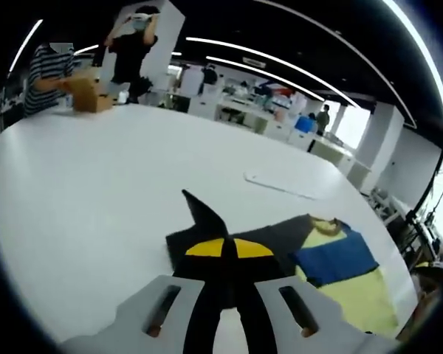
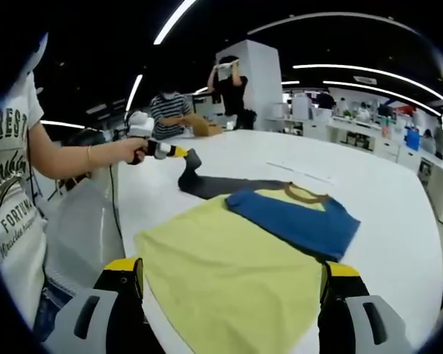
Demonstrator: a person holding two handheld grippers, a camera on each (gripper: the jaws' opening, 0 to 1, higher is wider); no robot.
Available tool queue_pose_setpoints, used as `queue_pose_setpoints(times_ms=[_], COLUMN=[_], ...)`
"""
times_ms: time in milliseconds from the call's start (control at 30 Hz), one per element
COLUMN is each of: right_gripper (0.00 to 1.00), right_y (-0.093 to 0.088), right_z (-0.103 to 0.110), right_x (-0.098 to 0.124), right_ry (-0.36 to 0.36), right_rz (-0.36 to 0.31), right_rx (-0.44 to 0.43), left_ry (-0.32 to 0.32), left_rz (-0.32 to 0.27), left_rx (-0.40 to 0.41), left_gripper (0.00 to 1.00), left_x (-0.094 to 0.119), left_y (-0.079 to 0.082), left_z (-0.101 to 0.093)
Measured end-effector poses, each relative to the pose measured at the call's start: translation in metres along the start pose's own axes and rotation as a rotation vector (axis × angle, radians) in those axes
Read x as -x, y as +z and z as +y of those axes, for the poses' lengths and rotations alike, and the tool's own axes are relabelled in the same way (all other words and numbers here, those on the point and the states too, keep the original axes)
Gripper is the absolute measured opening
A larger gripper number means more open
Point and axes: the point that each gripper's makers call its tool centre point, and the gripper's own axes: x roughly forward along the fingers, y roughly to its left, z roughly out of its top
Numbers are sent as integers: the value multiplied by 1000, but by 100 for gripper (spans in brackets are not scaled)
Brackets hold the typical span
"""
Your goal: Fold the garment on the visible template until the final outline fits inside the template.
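The left gripper point(image 1: 227, 254), its jaws pinched together on a dark sleeve point(image 1: 207, 221) of the garment point(image 1: 340, 269), lifts that fabric off the white table point(image 1: 96, 206); in the right gripper view the same tool point(image 2: 179, 153) shows in a person's hand point(image 2: 136, 151), the sleeve point(image 2: 190, 171) rising to it. The right gripper point(image 2: 229, 295) stands with its two yellow-tipped jaws wide apart, one on each side of the yellow body of the single garment point(image 2: 236, 273), holding nothing. One shirt lies flat on the table point(image 2: 399, 221): yellow body, blue band, dark sleeve, brown collar. The person's white T-shirt point(image 2: 15, 192) carries partly readable lettering, "FORTUN" among it. Two people point(image 2: 199, 99) stand at the far end of the table, beside a brown cardboard box point(image 1: 88, 94) whose contents cannot be seen.
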Motion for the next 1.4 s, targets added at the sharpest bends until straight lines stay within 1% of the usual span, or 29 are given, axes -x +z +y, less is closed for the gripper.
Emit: queue_pose_setpoints(times_ms=[267,467,1000,1400], right_gripper=[99,99,99,99], right_y=[-1,-2,-5,-10], right_z=[1,2,3,4], right_x=[-1,0,0,0], right_ry=[7,11,14,17], right_rz=[3,7,12,16], right_rx=[1,2,-1,-8], left_ry=[-55,-87,-173,-245], left_rz=[-8,-4,12,20], left_rx=[1,-6,-32,-44], left_gripper=[1,0,0,0], left_x=[-10,-18,-32,-41], left_y=[4,5,3,0], left_z=[-26,-41,-88,-131])
